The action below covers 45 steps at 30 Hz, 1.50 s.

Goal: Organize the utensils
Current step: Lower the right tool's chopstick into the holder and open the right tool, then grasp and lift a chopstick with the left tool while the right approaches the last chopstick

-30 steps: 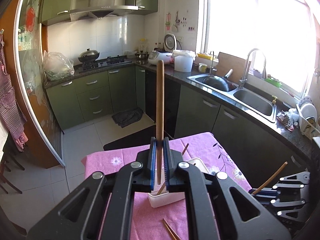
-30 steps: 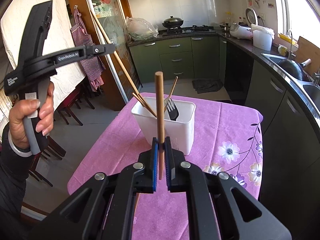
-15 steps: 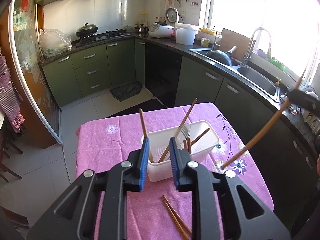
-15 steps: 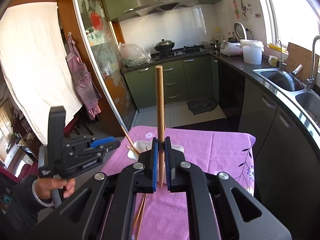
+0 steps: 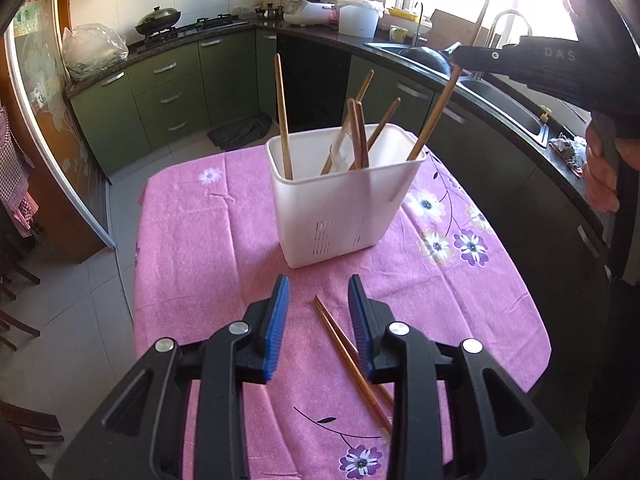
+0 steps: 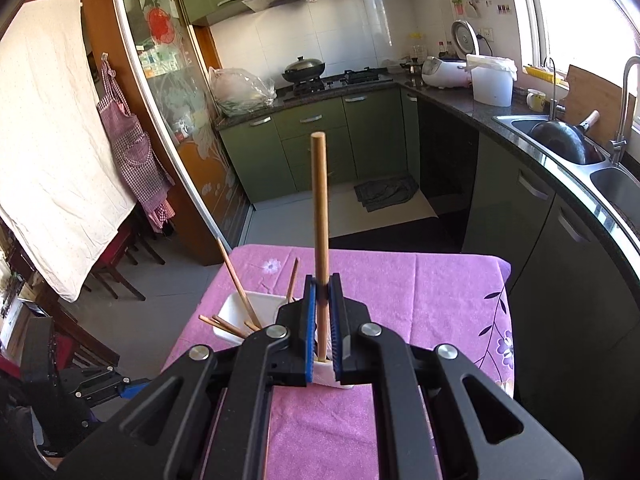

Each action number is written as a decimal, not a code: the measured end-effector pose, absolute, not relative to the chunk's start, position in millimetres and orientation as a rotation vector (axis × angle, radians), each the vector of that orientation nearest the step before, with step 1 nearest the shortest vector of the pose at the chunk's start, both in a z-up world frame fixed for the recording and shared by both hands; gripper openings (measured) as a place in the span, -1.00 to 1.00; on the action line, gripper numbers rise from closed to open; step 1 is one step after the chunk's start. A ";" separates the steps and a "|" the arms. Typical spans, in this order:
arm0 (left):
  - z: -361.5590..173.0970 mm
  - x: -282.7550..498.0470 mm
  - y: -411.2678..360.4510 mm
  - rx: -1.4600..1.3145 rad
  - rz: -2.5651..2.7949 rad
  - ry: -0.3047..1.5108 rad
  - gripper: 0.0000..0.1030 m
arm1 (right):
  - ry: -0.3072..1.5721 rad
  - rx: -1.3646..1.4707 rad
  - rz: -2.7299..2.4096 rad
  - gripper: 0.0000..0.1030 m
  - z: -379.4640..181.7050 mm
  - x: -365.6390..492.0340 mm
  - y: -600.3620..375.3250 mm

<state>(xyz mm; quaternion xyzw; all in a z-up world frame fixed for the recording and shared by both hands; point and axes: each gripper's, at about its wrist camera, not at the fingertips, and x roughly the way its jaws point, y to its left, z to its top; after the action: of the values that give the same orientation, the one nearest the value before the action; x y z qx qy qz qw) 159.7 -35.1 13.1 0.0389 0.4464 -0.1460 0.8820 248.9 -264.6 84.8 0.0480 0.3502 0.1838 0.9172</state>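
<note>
A white utensil holder (image 5: 340, 200) stands on the pink flowered tablecloth (image 5: 192, 240) with several wooden chopsticks and a pale utensil upright in it. Two loose chopsticks (image 5: 348, 356) lie on the cloth in front of it. My left gripper (image 5: 318, 282) hangs just above their far ends, jaws opening, pads touching nothing. My right gripper (image 6: 322, 284) is shut on one upright chopstick (image 6: 320, 208) directly over the holder (image 6: 236, 312). In the left wrist view that chopstick (image 5: 434, 114) slants down into the holder's right corner from the right gripper (image 5: 456, 58).
The table's edges fall off close on the left and right (image 5: 138, 248). A dark counter with a sink (image 5: 520, 120) curves along the right, near a person's hand (image 5: 600, 176). Green cabinets (image 6: 312, 148) and a stove stand behind. Wooden chairs (image 6: 120, 268) are at the left.
The left gripper let its chopstick go into the holder, opened, and dropped low over the loose chopsticks. The right gripper carried its chopstick in over the holder.
</note>
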 end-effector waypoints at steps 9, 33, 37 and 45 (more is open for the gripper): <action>0.1 157.8 -50.8 0.115 -0.313 0.967 -0.25 | 0.769 0.063 0.380 -0.78 55.9 248.1 -258.9; -128.2 168.8 -80.2 0.043 -0.251 1.394 -0.50 | 1.009 0.036 0.445 -0.60 -69.1 167.5 -288.7; -136.0 172.1 -85.6 0.071 -0.229 1.412 -0.59 | 1.013 0.047 0.446 -0.60 -69.4 167.7 -292.0; -138.3 181.0 -102.5 0.136 -0.217 1.403 -0.75 | 1.022 0.063 0.450 -0.60 -73.6 166.6 -295.8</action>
<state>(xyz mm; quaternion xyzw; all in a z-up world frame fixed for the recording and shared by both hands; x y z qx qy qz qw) 181.0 -102.5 -138.3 0.0622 0.6434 -0.0997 0.7565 166.6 -295.8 -73.6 0.0301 0.4849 0.2135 0.8476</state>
